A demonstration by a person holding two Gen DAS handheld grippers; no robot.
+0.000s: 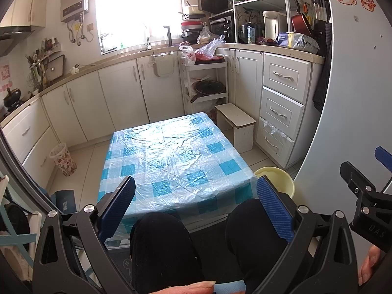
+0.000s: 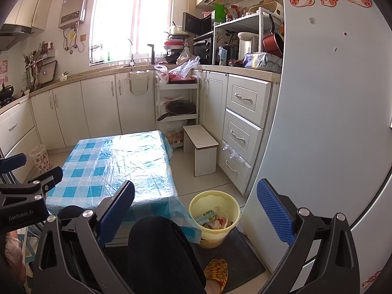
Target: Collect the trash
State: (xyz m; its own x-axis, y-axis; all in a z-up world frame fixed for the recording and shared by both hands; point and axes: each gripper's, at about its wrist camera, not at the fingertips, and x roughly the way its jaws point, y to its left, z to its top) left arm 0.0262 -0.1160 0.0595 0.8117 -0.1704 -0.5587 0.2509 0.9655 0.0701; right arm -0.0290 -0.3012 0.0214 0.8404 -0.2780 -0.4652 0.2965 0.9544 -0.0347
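Note:
A yellow bin (image 2: 214, 218) stands on the floor to the right of the low table, with several wrappers and scraps (image 2: 213, 219) inside it. In the left wrist view only the yellow bin's rim (image 1: 276, 178) shows behind a blue pad. The table (image 1: 176, 154) wears a blue-and-white checked plastic cover with nothing on it. My left gripper (image 1: 196, 205) is open, held over the person's knees in front of the table. My right gripper (image 2: 196, 207) is open too, above a knee and left of the bin. Neither holds anything.
A white fridge door (image 2: 330, 122) fills the right side. A small white stool (image 2: 201, 149) stands beyond the bin, by the drawer unit (image 2: 245, 127). A patterned wastebasket (image 1: 63, 159) sits on the floor at the left. The person's black-clad knees (image 1: 161, 250) and slipper (image 2: 216, 273) are in front.

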